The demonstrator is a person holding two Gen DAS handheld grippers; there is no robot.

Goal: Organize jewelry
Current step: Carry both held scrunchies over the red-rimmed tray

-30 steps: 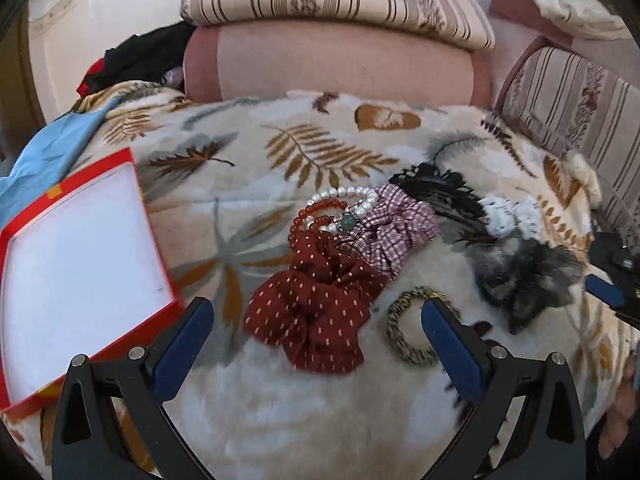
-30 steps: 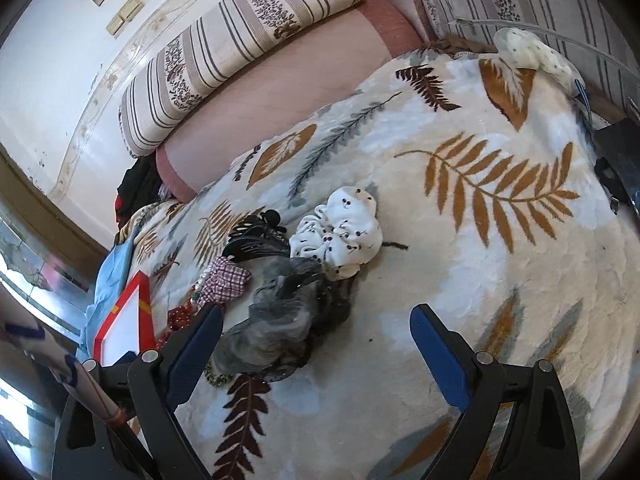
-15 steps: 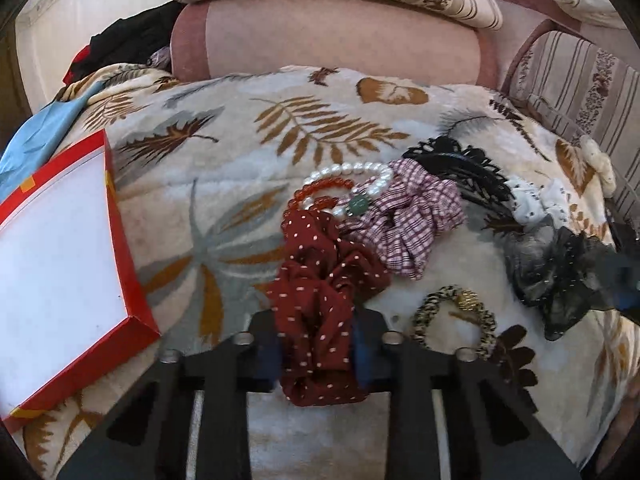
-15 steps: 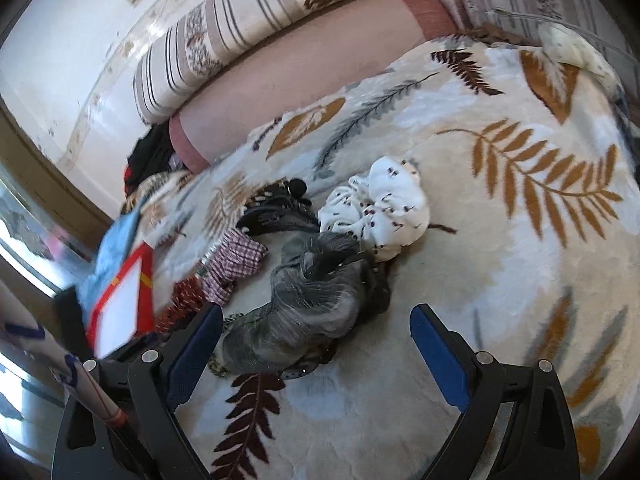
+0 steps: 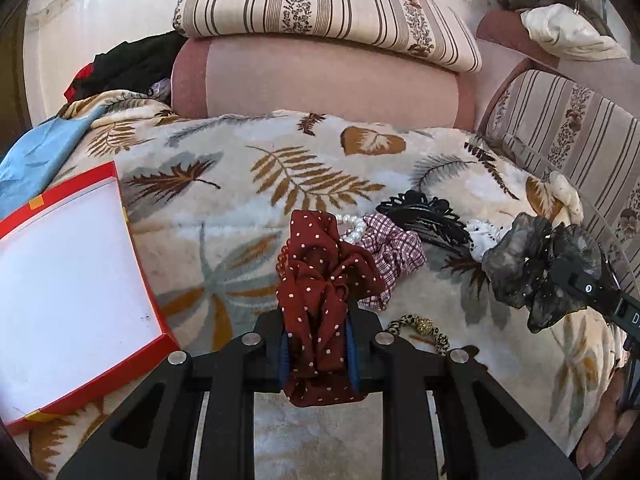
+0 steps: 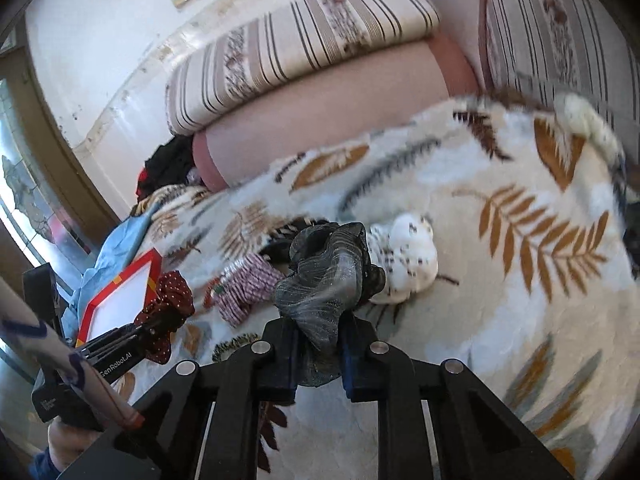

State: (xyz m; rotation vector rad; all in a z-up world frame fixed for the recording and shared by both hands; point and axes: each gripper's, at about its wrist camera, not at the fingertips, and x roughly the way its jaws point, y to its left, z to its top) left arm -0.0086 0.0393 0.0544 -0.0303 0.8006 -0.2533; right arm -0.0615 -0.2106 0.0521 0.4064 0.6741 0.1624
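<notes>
Both tongs have closed since a second ago: left tongs [image 5: 316, 354] now clench the red dotted scrunchie [image 5: 320, 276], right tongs [image 6: 318, 354] clench the grey scrunchie [image 6: 328, 276], both lifted slightly above the leaf-patterned blanket [image 5: 240, 168], near the red box [image 5: 68, 284].

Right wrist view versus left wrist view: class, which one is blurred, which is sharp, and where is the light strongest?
Right wrist view: motion blur smears the striped cushion and leaf-print blanket, though the grey scrunchie in the right gripper stays fairly crisp. Left wrist view: sharp throughout, dots clear on the red scrunchie in the left gripper; the wall is washed out by sunlight.
</notes>
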